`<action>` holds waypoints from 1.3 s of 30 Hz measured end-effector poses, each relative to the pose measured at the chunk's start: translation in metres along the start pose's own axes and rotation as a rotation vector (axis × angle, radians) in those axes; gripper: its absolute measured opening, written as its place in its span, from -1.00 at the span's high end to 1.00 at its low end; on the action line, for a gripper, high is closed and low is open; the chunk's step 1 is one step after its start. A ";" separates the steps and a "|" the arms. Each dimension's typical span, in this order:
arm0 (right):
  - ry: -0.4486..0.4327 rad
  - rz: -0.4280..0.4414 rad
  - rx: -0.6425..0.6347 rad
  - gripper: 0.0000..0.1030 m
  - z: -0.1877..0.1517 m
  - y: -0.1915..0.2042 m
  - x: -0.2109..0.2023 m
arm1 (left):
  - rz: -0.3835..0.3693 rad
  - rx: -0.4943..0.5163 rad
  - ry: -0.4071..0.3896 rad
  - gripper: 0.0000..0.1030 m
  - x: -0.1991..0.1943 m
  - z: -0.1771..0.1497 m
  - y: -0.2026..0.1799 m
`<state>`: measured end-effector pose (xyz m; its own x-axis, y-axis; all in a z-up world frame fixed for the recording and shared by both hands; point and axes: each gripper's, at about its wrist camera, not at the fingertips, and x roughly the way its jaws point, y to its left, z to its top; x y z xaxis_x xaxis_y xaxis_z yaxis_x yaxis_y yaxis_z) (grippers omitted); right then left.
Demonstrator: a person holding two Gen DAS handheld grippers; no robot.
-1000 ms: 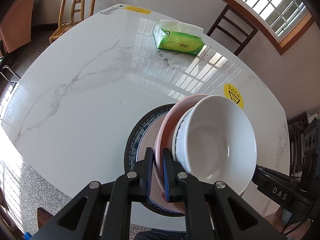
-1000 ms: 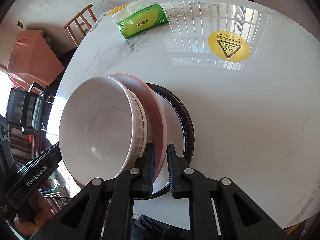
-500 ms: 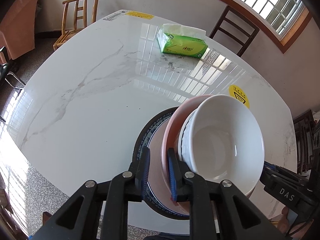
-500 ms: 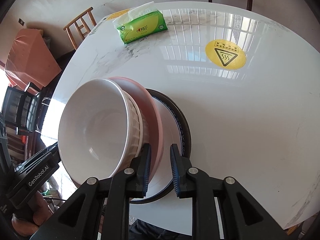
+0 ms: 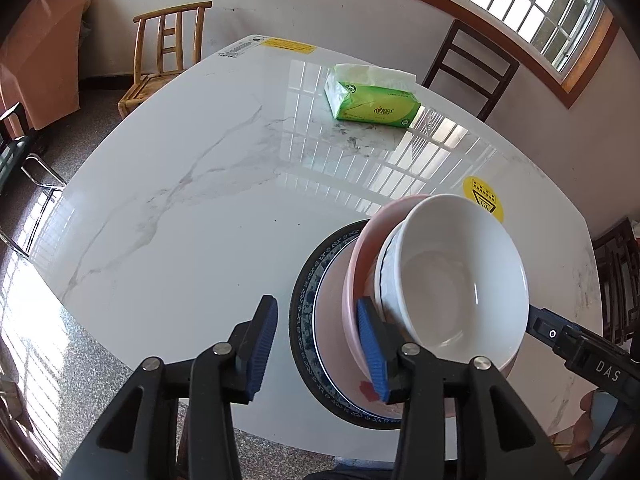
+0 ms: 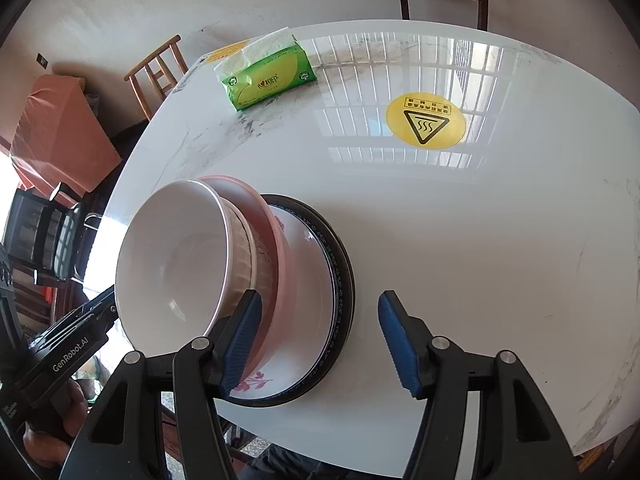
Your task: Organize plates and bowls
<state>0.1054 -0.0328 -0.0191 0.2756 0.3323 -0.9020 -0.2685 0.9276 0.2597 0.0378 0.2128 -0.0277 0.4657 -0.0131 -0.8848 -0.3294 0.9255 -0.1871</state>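
A stack of dishes stands near the front edge of the white marble table [image 5: 192, 240]. A dark-rimmed plate [image 5: 299, 320] lies at the bottom, with a flowered white plate [image 6: 308, 320] on it. Above come a pink dish [image 5: 354, 276], a ribbed white bowl [image 6: 246, 248] and a plain white bowl [image 5: 460, 280]. My left gripper [image 5: 316, 346] is at the stack's left side and its jaws are opening. The plate rims lie between the pads, which do not press on them. My right gripper [image 6: 320, 346] straddles the right rims in the same way, its jaws opening too.
A green tissue pack [image 5: 374, 100] lies at the far side of the table, and a yellow heat-warning sticker [image 6: 426, 126] is on the top. Wooden chairs [image 5: 168, 52] stand around the table. A person's hand [image 6: 36, 440] holds the left gripper's handle.
Both grippers were shut on the pink dish's rim and have let go, their jaws spreading wide. The stack stays where it was.
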 end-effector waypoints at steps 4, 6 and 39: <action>-0.023 0.005 0.007 -0.28 -0.004 -0.005 -0.006 | 0.001 0.001 -0.021 0.10 -0.009 -0.006 0.002; -0.028 0.005 0.009 -0.30 -0.007 -0.008 -0.008 | 0.015 0.006 -0.034 0.06 -0.013 -0.010 0.001; -0.174 -0.083 -0.166 -0.90 -0.096 0.016 -0.022 | 0.107 0.117 -0.082 0.02 -0.029 -0.086 -0.052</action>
<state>0.0067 -0.0412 -0.0281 0.4539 0.2939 -0.8412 -0.3820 0.9171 0.1142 -0.0291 0.1327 -0.0289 0.5004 0.1140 -0.8583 -0.2849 0.9578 -0.0388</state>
